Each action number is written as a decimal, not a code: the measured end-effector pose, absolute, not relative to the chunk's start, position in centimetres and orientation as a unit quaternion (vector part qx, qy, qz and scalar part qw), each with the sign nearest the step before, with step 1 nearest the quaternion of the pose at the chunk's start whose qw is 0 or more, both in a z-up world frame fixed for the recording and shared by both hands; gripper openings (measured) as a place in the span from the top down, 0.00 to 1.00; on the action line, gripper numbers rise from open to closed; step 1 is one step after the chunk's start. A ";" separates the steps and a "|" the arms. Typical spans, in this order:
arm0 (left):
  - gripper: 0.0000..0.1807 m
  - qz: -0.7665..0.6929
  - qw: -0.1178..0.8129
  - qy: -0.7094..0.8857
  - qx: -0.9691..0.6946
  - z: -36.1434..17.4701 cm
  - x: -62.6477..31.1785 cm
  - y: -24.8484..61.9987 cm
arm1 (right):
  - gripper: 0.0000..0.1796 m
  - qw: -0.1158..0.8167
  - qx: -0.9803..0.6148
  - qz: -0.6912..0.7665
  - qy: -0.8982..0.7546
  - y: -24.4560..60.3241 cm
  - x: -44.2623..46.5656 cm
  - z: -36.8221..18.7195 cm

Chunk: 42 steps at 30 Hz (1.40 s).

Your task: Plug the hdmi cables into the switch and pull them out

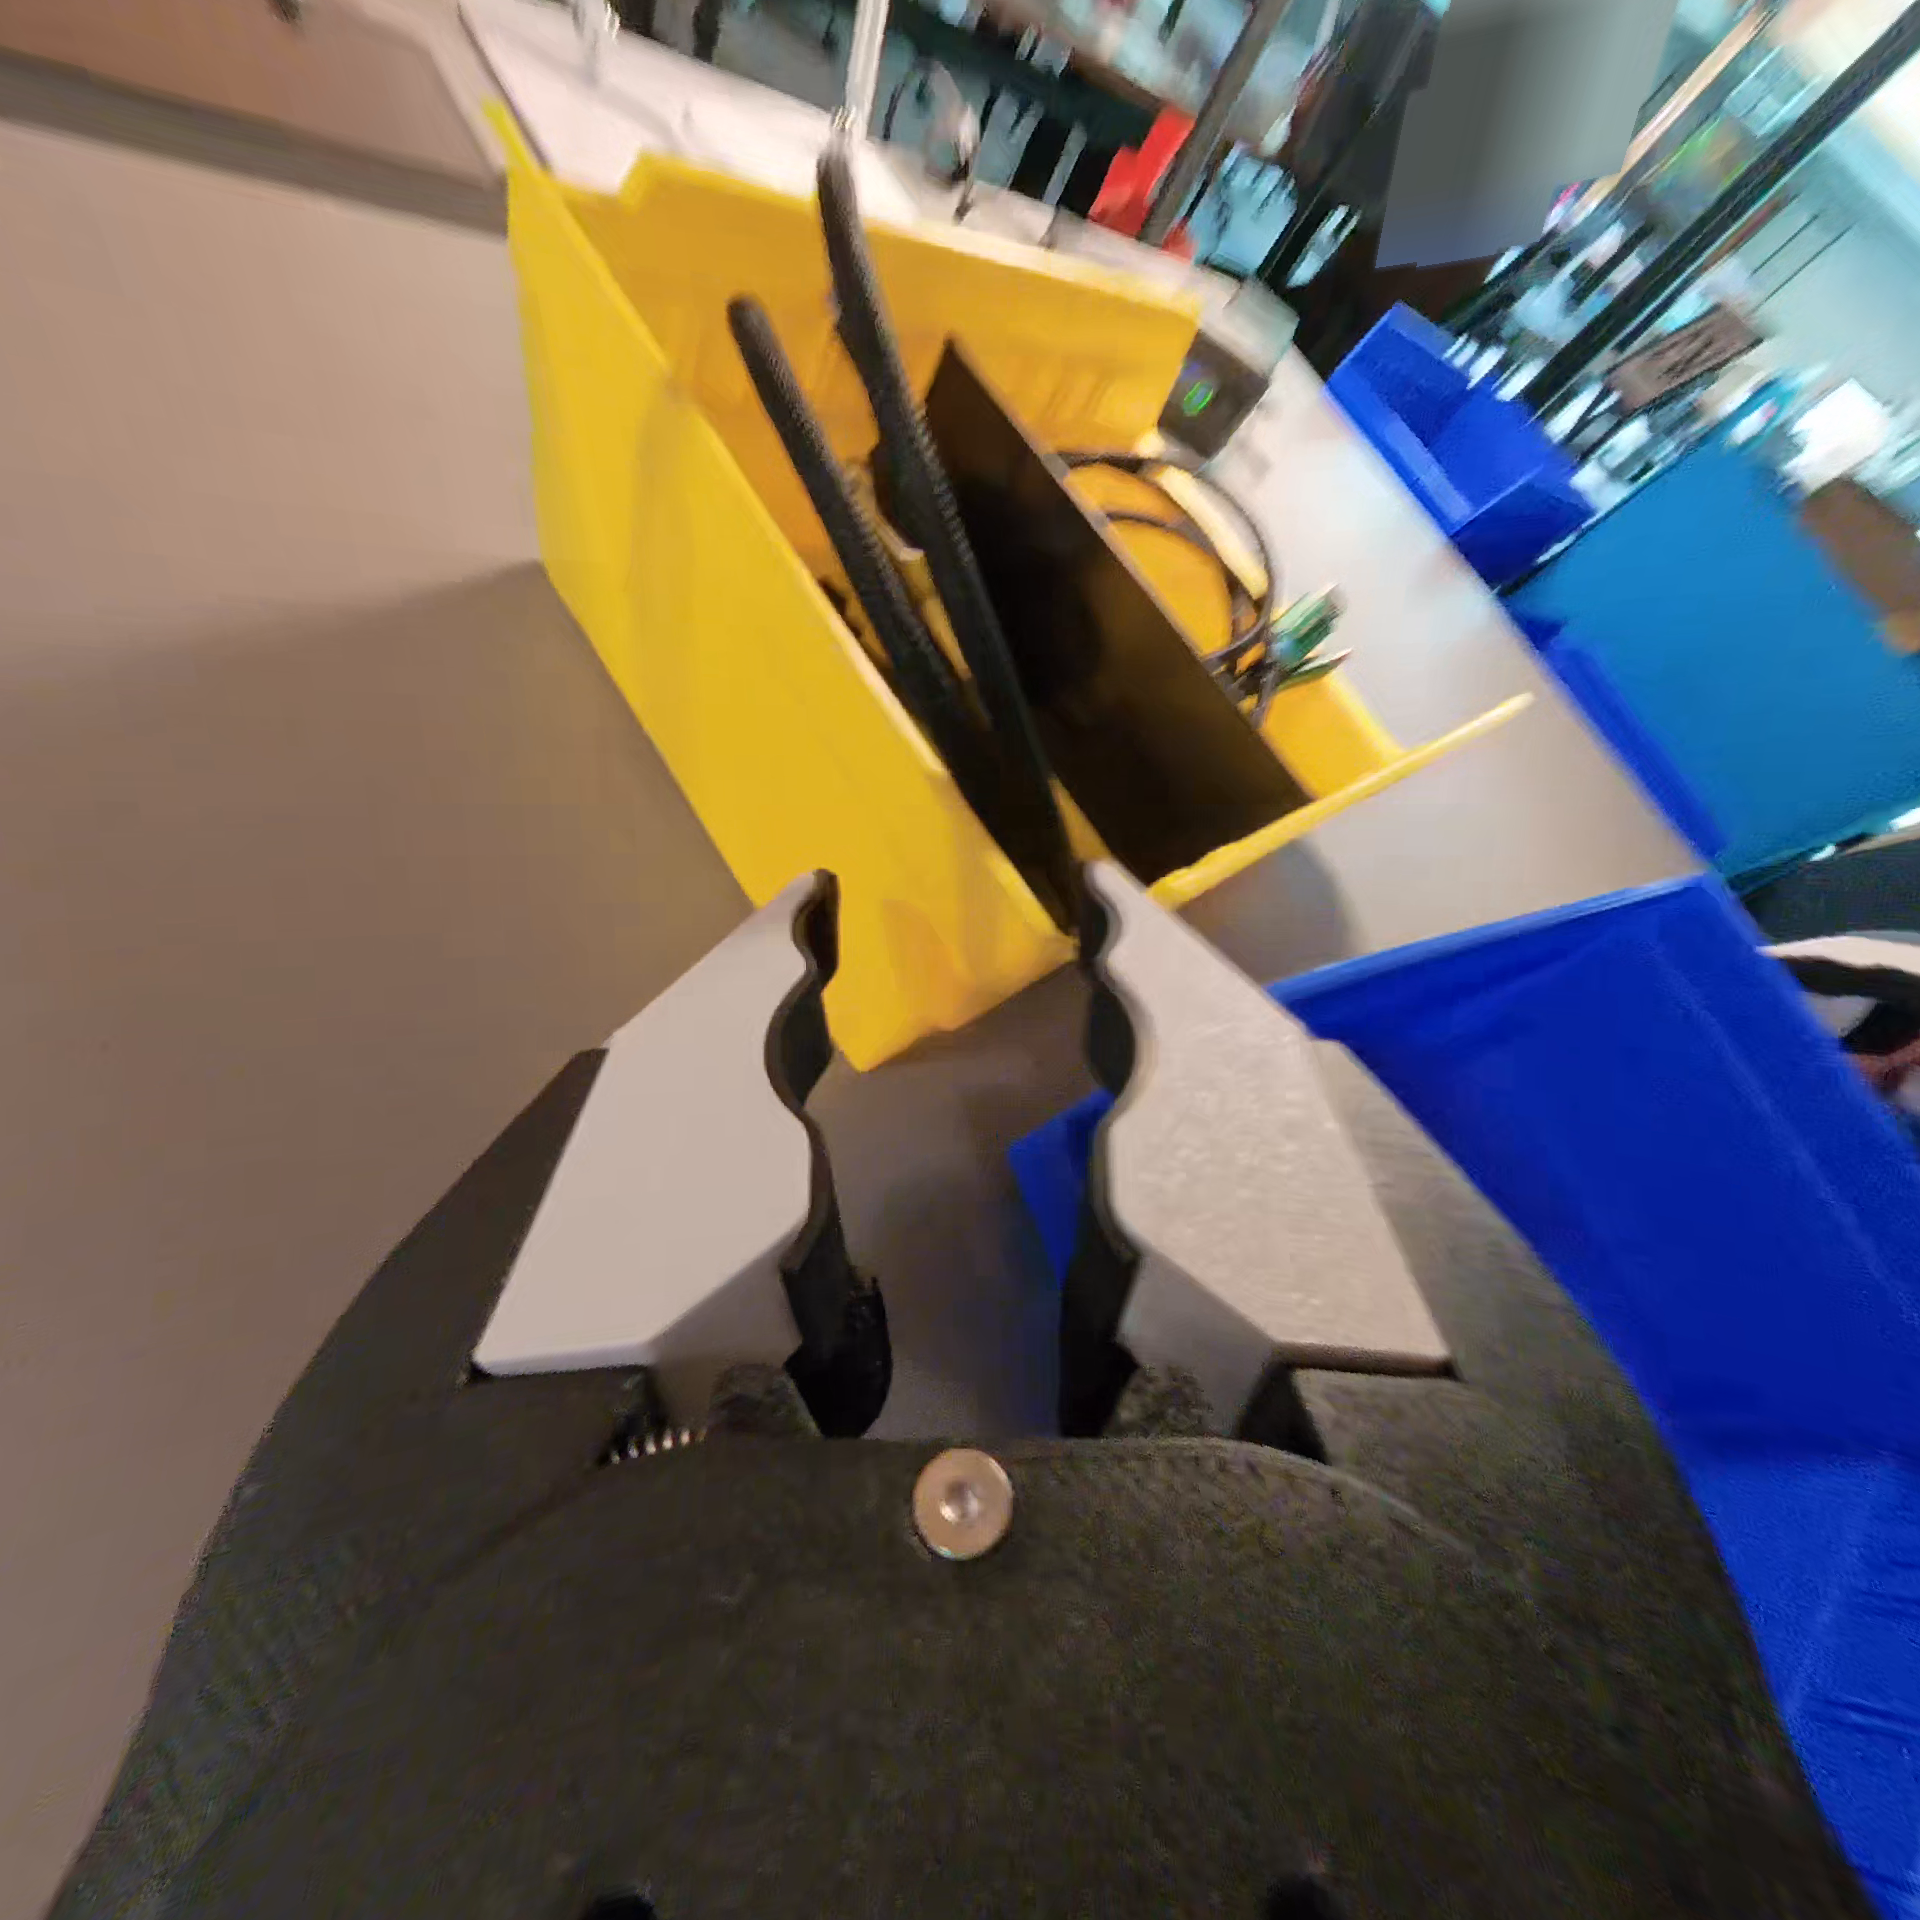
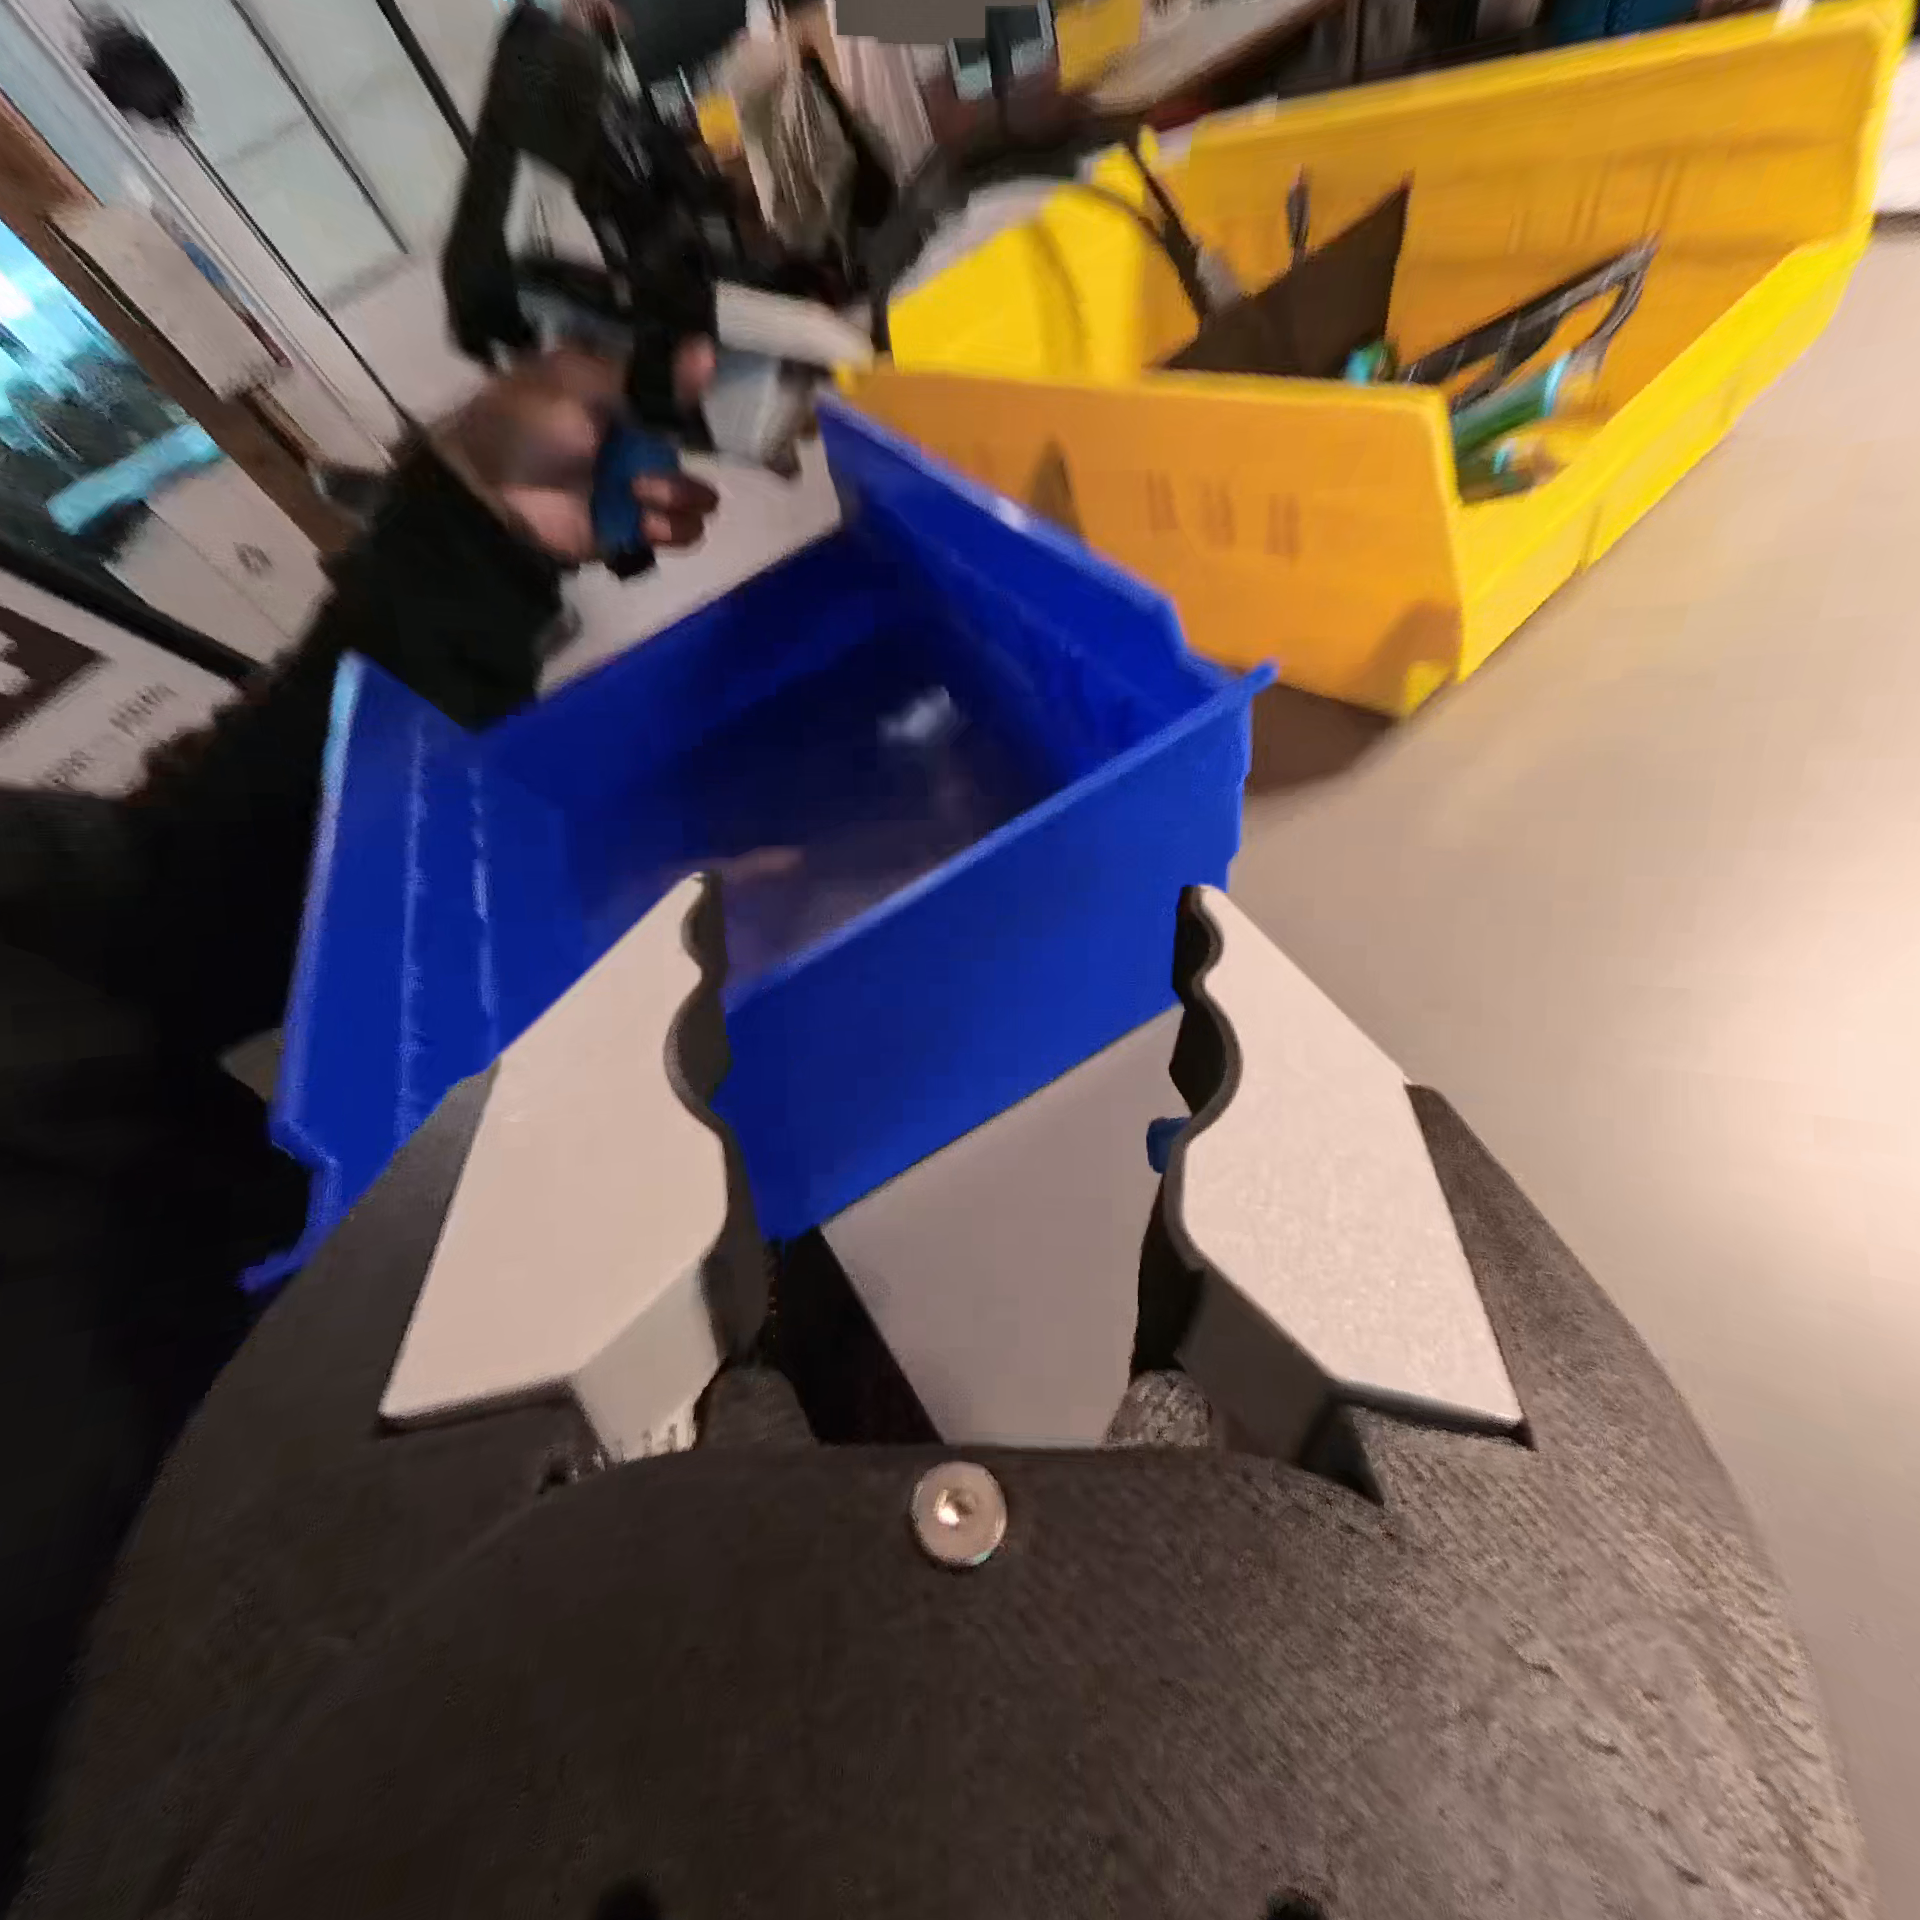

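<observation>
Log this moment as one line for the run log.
left gripper: open, empty, facing yellow bin of black cables | right gripper: open, empty, over blue bin | switch: not identifiable

Workshop or lab. Plastic parts bins on table (image 1: 260,623): yellow bin (image 1: 727,665) holding cables ahead of tongs, blue bin (image 2: 935,1018) close by. Blurred shelving (image 1: 1091,114) behind.

Yellow bin (image 1: 727,665) (cable-crammed) and blue bin (image 2: 935,997) block ahead; table (image 2: 1662,1039) free rightward.
</observation>
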State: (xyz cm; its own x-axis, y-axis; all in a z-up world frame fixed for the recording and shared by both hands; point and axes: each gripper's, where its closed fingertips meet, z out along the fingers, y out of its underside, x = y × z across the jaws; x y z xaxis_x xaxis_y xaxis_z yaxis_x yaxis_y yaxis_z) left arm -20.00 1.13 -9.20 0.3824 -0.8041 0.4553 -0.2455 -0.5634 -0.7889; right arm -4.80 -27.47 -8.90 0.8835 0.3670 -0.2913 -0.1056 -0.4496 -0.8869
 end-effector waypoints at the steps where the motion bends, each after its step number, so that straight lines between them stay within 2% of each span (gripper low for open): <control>1: 0.76 -0.437 0.316 0.350 -0.766 -9.5 -19.5 1.2 | 0.51 0.514 -0.825 0.216 -0.089 -27.4 -4.9 -9.3; 2: 0.82 -0.447 0.317 0.350 -0.760 -9.3 -19.2 1.2 | 0.52 0.518 -0.823 0.211 -0.095 -27.4 -4.8 -9.2; 6: 0.87 -0.407 0.367 0.328 -0.770 -9.4 -20.8 4.0 | 0.55 0.504 -0.837 0.159 -0.141 -27.1 -2.1 -9.0; 10: 0.91 -0.327 0.409 0.296 -0.799 -9.4 -25.5 9.3 | 0.56 0.478 -0.864 0.020 -0.156 -26.3 5.1 -8.4; 13: 0.85 -0.199 0.461 0.236 -0.832 -7.9 -31.7 13.3 | 0.59 0.454 -0.878 -0.070 -0.138 -26.9 8.9 -6.5; 14: 0.77 -0.155 0.484 0.231 -0.830 -6.5 -33.5 13.5 | 0.62 0.461 -0.873 -0.078 -0.140 -27.0 8.7 -5.4; 15: 0.70 -0.130 0.502 0.234 -0.822 -5.0 -34.4 13.0 | 0.60 0.470 -0.868 -0.064 -0.150 -27.0 7.4 -4.5; 17: 0.67 -0.147 0.515 0.279 -0.797 -2.2 -32.5 10.0 | 0.62 0.475 -0.859 -0.002 -0.190 -26.6 2.6 -3.7; 19: 0.68 -0.201 0.466 0.393 -0.767 -1.9 -26.9 4.4 | 0.62 0.448 -0.856 0.054 -0.251 -26.0 -3.3 -4.5; 22: 0.69 -0.218 0.357 0.540 -0.730 -5.0 -19.6 -2.8 | 0.62 0.374 -0.854 0.116 -0.342 -25.1 -12.0 -7.4; 27: 0.72 -0.047 0.280 0.608 -0.742 -13.1 -15.9 -2.1 | 0.61 0.229 -0.859 0.079 -0.450 -24.9 -18.5 -14.4; 28: 0.74 -0.027 0.274 0.609 -0.744 -14.2 -16.0 -1.6 | 0.62 0.215 -0.854 0.076 -0.468 -25.1 -19.0 -15.1; 29: 0.83 -0.019 0.273 0.608 -0.745 -14.9 -16.3 -1.4 | 0.67 0.212 -0.848 0.072 -0.480 -25.3 -19.2 -15.4; 33: 0.85 -0.054 0.301 0.603 -0.737 -15.2 -18.6 -1.8 | 0.68 0.190 -0.832 0.042 -0.520 -27.2 -16.1 -15.4; 38: 0.80 -0.042 0.269 0.583 -0.765 -15.2 -27.0 -2.9 | 0.79 0.147 -0.860 -0.037 -0.487 -31.4 -6.7 -15.4; 39: 0.78 -0.038 0.272 0.569 -0.775 -15.1 -28.6 -2.9 | 0.79 0.150 -0.873 -0.061 -0.461 -32.0 -4.7 -15.2; 40: 0.73 -0.044 0.282 0.556 -0.781 -14.8 -29.7 -3.2 | 0.77 0.163 -0.886 -0.085 -0.426 -32.3 -2.9 -14.9; 42: 0.65 -0.100 0.324 0.516 -0.787 -13.6 -30.0 -4.1 | 0.67 0.225 -0.908 -0.104 -0.337 -32.2 -0.9 -13.8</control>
